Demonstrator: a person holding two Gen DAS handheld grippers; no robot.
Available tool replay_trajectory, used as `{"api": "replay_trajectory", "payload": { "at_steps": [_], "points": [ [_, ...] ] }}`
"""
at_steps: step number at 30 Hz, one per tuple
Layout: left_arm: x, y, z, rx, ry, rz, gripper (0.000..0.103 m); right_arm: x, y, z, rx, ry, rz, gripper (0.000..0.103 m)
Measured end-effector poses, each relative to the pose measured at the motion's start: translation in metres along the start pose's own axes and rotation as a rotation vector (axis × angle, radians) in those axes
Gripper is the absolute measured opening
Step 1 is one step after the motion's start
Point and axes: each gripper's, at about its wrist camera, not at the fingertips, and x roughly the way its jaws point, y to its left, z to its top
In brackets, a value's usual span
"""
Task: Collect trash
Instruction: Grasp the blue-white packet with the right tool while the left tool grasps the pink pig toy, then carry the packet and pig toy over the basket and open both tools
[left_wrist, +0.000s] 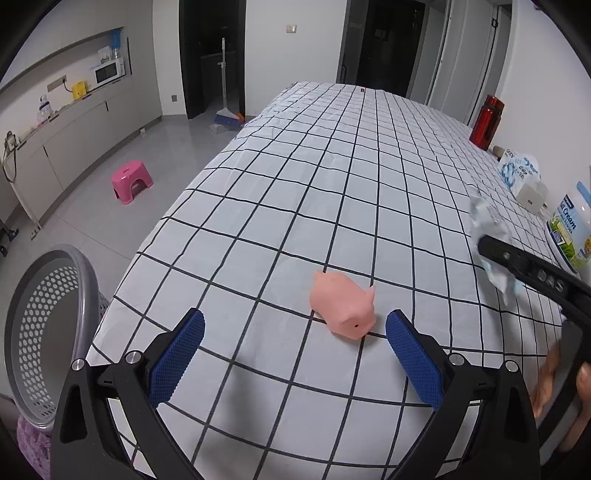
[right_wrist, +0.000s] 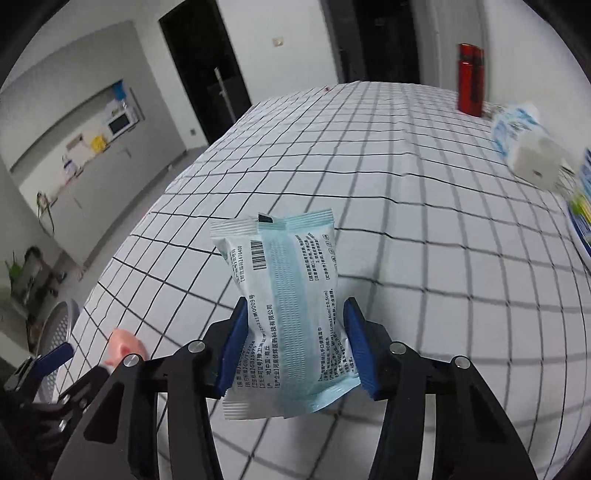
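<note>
Right gripper (right_wrist: 291, 354) clamps the wet-wipe packet (right_wrist: 284, 314) at frame centre; the slick film could slip. Left gripper (left_wrist: 295, 354) gapes apart, empty, near the pig toy (left_wrist: 343, 306).

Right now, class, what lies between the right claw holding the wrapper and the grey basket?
The pink pig toy sits on the checked tablecloth between the right claw, shut on the wrapper, and the basket; the left wrist view shows it best.

A grey tiled floor (left_wrist: 110, 206) runs to a long grey counter (left_wrist: 66, 129) with a white microwave (left_wrist: 108, 71) – beside it, a recessed shelf. Two dark doorways (left_wrist: 212, 55) break the white wall; a pink stool (left_wrist: 132, 181) and what looks like a broom (left_wrist: 226, 110) stand on the floor.
</note>
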Motion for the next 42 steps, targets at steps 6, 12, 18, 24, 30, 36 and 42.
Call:
{"api": "replay_trajectory", "payload": {
  "at_steps": [6, 12, 18, 24, 30, 36, 42],
  "points": [
    [0.013, -0.014, 0.005, 0.014, 0.007, 0.004, 0.097, -0.022, -0.013, -0.015, 0.066, -0.022, -0.004, 0.050],
    [0.030, -0.025, 0.009, 0.014, 0.020, 0.009, 0.088, -0.031, -0.013, -0.020, 0.075, -0.037, 0.005, 0.050],
    [0.033, -0.030, 0.005, 0.050, 0.027, 0.001, 0.042, -0.031, -0.009, -0.021, 0.062, -0.035, 0.011, 0.050],
    [0.021, -0.018, 0.001, 0.039, 0.017, -0.031, 0.042, -0.031, -0.006, -0.021, 0.050, -0.039, 0.007, 0.050],
    [-0.010, -0.002, -0.006, 0.072, -0.030, -0.002, 0.042, -0.032, 0.011, -0.024, 0.023, -0.043, 0.019, 0.050],
    [-0.040, 0.029, -0.014, 0.085, -0.062, 0.039, 0.042, -0.034, 0.057, -0.040, -0.051, -0.023, 0.044, 0.050],
    [-0.071, 0.073, -0.024, 0.066, -0.096, 0.057, 0.042, -0.043, 0.110, -0.054, -0.085, -0.012, 0.087, 0.050]
  ]
}}
